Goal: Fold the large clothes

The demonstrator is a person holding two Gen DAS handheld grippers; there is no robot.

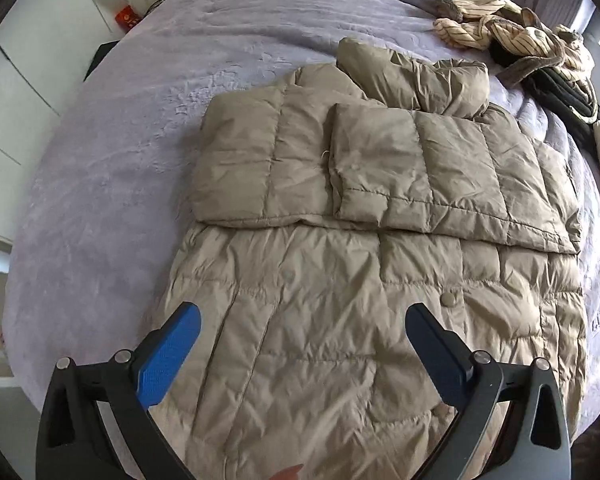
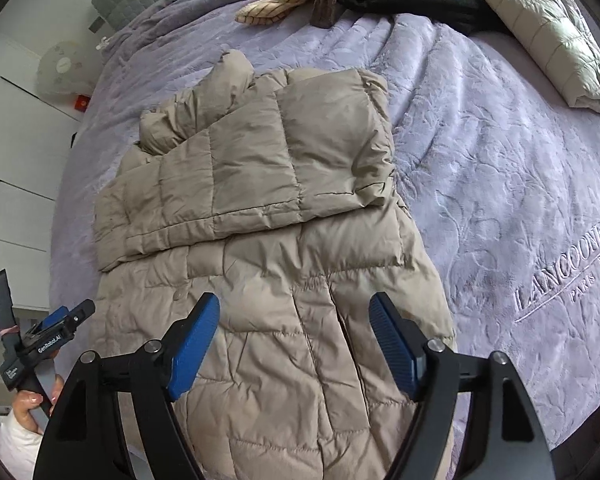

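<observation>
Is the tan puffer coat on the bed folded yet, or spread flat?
Partly folded. The tan puffer coat has both sleeves laid across its chest; its lower half lies spread on the purple bedspread.

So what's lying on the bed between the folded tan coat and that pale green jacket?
Nothing: in the right wrist view only bare purple bedspread separates the tan puffer coat from the pale green jacket.

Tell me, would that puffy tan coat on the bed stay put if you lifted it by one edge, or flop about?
The tan coat would probably sag and drape: its quilted panels already lie crumpled and soft. It looks light for its bulk, being puffy. Its sheen suggests a slippery shell, so the folded-over sleeves may slide open again when it is lifted.
</observation>
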